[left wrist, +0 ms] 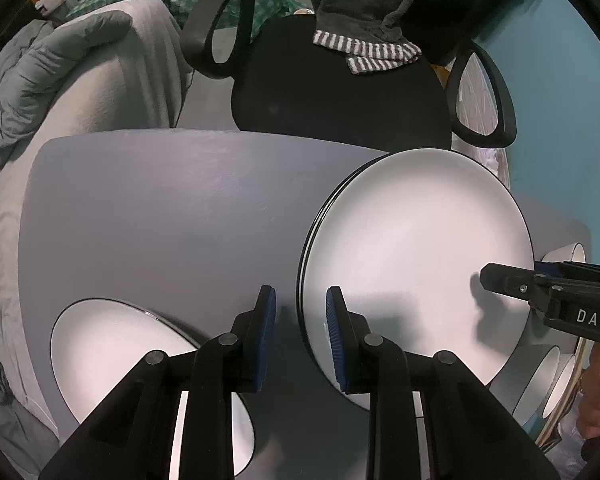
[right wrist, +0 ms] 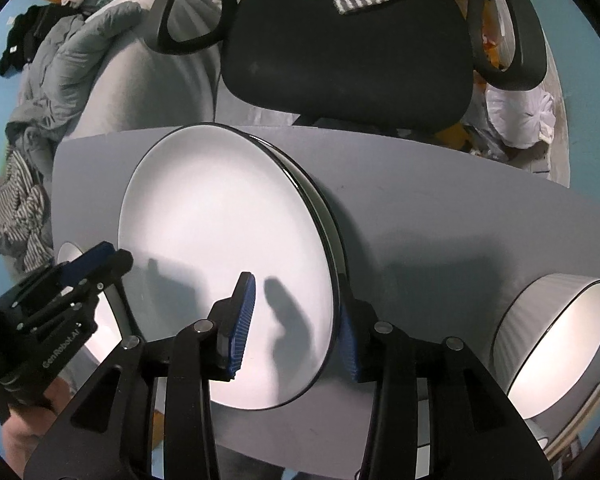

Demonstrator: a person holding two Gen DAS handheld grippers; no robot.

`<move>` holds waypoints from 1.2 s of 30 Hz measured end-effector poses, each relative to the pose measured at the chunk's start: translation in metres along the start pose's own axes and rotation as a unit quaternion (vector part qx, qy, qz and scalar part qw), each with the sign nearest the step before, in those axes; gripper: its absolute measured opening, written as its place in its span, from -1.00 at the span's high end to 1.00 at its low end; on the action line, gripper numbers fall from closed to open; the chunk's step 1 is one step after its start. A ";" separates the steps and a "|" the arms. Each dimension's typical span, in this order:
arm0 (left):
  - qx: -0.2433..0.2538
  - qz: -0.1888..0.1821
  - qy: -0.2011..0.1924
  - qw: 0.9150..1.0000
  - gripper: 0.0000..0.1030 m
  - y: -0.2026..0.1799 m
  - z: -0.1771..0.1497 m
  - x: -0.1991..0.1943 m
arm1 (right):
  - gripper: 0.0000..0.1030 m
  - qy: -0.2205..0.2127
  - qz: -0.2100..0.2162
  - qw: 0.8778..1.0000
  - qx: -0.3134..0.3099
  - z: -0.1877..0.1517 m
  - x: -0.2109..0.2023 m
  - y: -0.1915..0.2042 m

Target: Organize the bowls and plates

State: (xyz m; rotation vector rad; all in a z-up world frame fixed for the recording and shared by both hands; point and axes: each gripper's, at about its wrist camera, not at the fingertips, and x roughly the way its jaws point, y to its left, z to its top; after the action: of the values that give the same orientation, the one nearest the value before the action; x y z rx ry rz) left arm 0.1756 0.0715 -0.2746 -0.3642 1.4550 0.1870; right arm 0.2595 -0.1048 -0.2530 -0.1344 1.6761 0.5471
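A stack of white plates with dark rims [left wrist: 420, 240] [right wrist: 220, 220] lies on the grey table [left wrist: 160, 220]. My left gripper [left wrist: 300, 292] points down over the stack's left rim, one pad over bare table and the other over the plate, with a clear gap. From the other side, my right gripper [right wrist: 296, 296] straddles the right rim: its left pad hovers over the plate face and its right pad is half hidden behind the rim, neither pressing. A white bowl [left wrist: 112, 360] sits under the left gripper. A grey ribbed bowl [right wrist: 556, 340] stands at the right.
A black office chair [left wrist: 340, 92] with a striped cloth [left wrist: 380, 52] stands beyond the table's far edge. Grey bedding [left wrist: 60, 80] is piled at the left. More bowls [left wrist: 556, 376] crowd the table's right end. A hand [right wrist: 24, 432] holds the left gripper [right wrist: 112, 256].
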 end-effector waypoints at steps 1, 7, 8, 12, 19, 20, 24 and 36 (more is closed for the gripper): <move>-0.002 -0.001 -0.002 1.000 0.50 0.001 -0.001 -0.002 | 0.21 -0.001 -0.002 1.000 -0.001 -0.001 0.000 0.001; -0.007 -0.004 -0.013 1.000 0.34 0.005 -0.011 -0.011 | 0.20 -0.004 -0.015 1.000 -0.004 -0.004 -0.002 0.003; -0.008 -0.006 -0.014 1.000 0.34 0.006 -0.013 -0.012 | 0.20 -0.004 -0.018 1.000 -0.005 -0.004 -0.003 0.004; -0.013 -0.011 -0.016 1.000 0.34 0.007 -0.019 -0.017 | 0.12 -0.008 -0.030 1.000 -0.007 -0.006 -0.004 0.007; -0.025 -0.019 -0.020 0.999 0.33 0.011 -0.035 -0.023 | -0.02 -0.017 -0.053 0.998 -0.022 -0.013 -0.006 0.012; -0.027 -0.020 -0.021 0.999 0.33 0.012 -0.038 -0.025 | -0.02 -0.018 -0.054 0.998 -0.022 -0.014 -0.006 0.013; -0.033 -0.021 -0.031 0.999 0.28 0.018 -0.049 -0.036 | -0.02 -0.034 -0.060 0.997 -0.033 -0.022 -0.015 0.022; -0.061 -0.012 -0.082 0.995 0.01 0.050 -0.094 -0.083 | -0.28 -0.079 -0.105 0.983 -0.126 -0.053 -0.041 0.071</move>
State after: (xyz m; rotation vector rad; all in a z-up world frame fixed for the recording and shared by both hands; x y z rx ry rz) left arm 0.0616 0.0928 -0.2055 -0.4551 1.2799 0.2809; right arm 0.1924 -0.0740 -0.1901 -0.4359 1.4136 0.5915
